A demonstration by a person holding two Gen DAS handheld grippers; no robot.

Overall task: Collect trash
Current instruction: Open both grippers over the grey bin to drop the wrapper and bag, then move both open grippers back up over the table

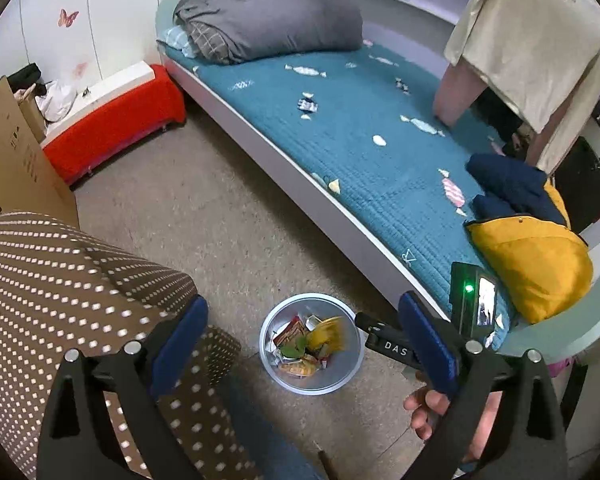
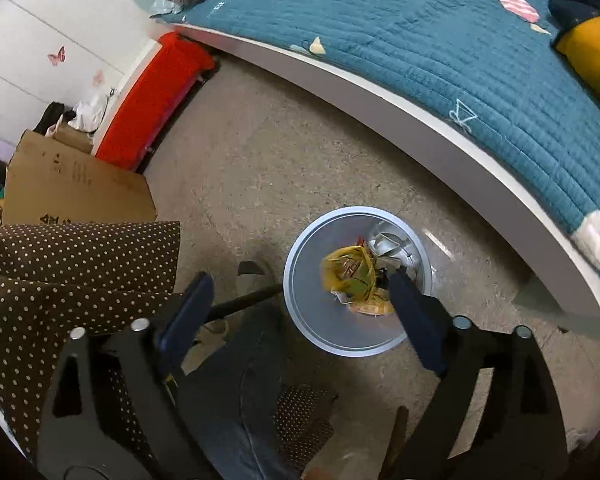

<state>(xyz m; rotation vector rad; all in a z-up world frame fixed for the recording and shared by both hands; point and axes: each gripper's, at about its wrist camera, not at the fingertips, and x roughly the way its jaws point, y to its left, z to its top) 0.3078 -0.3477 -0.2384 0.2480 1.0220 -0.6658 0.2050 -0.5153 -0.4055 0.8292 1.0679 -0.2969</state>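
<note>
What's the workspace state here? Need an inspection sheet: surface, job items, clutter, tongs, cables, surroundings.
Surface: bare speckled floor, no loose litter seen on it.
Job's things: round grey bin on the floor beside the bed, holding wrappers; a blurred yellow wrapper is at its mouth.
Clutter: cardboard box, dotted brown fabric, red bench.
Tongs: left tongs open and empty; right tongs open above the bin, nothing between the pads.
Cables: nothing seen.
Surroundings: bed with teal quilt, grey bedding, yellow and navy jacket, hanging clothes, butterfly stickers on the wall.
</note>
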